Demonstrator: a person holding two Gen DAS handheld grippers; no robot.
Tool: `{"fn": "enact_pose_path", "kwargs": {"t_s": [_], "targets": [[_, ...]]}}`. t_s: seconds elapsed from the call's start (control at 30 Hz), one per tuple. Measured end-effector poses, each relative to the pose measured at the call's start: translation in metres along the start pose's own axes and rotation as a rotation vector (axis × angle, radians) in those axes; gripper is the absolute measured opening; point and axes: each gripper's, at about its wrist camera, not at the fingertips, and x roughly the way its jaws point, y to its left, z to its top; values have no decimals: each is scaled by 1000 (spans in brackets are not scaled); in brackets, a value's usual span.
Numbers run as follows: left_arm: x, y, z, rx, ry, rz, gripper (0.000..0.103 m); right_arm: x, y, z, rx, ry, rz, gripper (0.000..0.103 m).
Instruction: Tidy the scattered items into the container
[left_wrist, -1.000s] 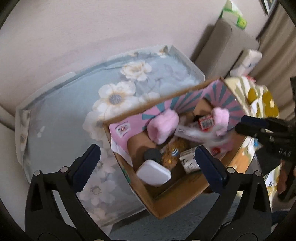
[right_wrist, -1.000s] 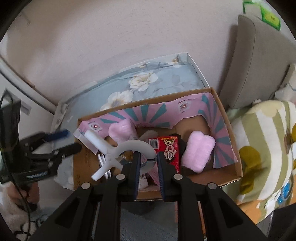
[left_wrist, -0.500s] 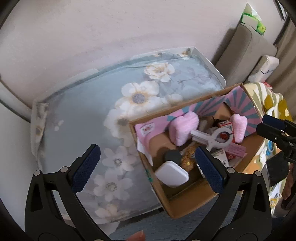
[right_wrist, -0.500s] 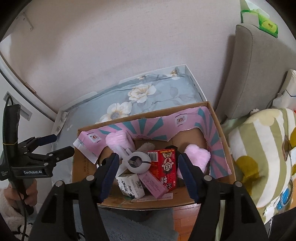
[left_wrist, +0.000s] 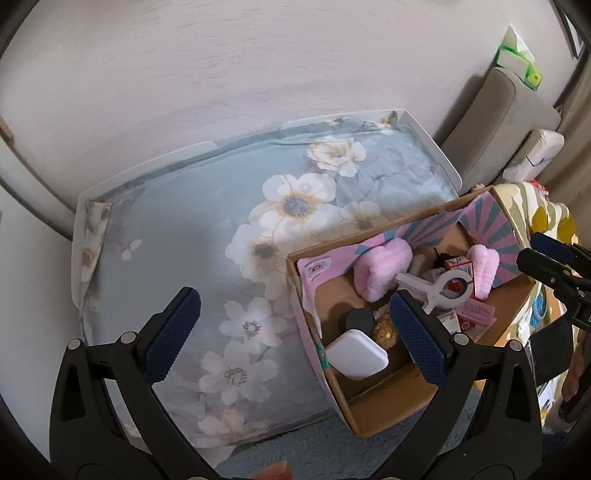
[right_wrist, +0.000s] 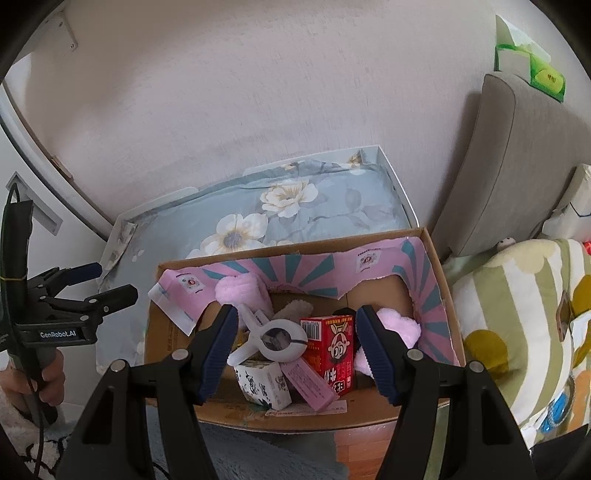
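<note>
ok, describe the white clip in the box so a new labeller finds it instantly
Find the cardboard box with the pink-and-teal lining, in front of the floral cushion. Near its middle, the white clip lies on top of the pile, touching the left side of the red carton. It is the only hard white thing with a ring-shaped jaw and two handles.

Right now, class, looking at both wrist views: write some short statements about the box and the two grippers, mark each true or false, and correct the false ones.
1. The white clip lies inside the box. True.
2. The right gripper grips the clip. False: it is open and holds nothing.
3. The left gripper is open. True.
4. The red carton lies on the floral cushion. False: it is in the box.
5. Pink fluffy items are in the box. True.
</note>
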Motion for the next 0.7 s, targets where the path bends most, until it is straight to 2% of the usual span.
{"fn": "enact_pose_path", "kwargs": {"t_s": [0.7], "targets": [[-3,8,-3,-17,-15,7,102,6,15,-1,-40,23,-28,62]]}}
